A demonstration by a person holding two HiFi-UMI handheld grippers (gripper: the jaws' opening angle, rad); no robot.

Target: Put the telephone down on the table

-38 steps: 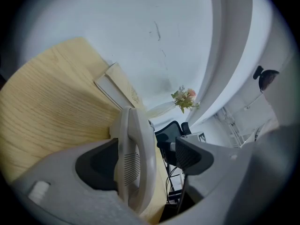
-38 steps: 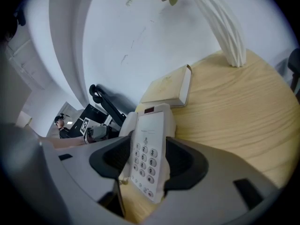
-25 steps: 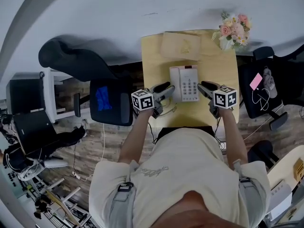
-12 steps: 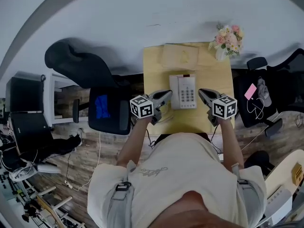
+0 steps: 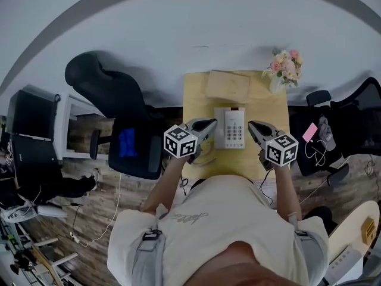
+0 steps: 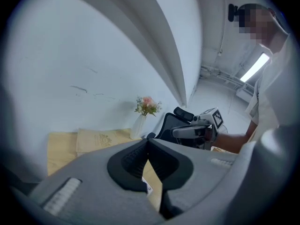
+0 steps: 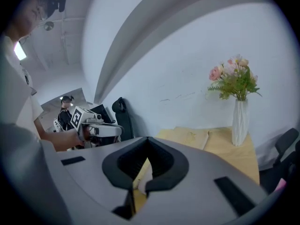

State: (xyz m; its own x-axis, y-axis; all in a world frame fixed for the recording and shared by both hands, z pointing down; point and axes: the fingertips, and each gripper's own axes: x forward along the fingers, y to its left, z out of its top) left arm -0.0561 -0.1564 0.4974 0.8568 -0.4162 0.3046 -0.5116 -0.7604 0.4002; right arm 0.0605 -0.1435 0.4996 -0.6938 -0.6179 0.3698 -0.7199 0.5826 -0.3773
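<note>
**Telephone down; both grippers lifted clear**

Change from a second ago: both grippers have risen off the telephone's flanks. Their jaws, then half apart, are now pressed together with nothing in them.

Head view: the telephone (image 5: 230, 127) lies flat mid-way along the yellow table (image 5: 196, 100). The left gripper (image 5: 212, 123) and right gripper (image 5: 250, 124) sit either side of it, not touching. What looks like its cord (image 5: 204, 157) loops at the near edge below the left gripper.

Left gripper view: the left gripper (image 6: 148, 141) has its pads meeting tip to tip, empty, with only table showing under them. A vase of flowers (image 6: 140, 124) and a tan paper packet (image 6: 101, 138) sit beyond.

Right gripper view: the right gripper (image 7: 147, 139) is likewise closed on nothing. The vase stands at the far corner.

Risks (judgement): placement looks done.
- Pulling the left gripper back low could snag the cord and drag the telephone toward the edge.
- A careless inward swing could knock the handset off.
- A forward reach on the right could tip the vase.
</note>
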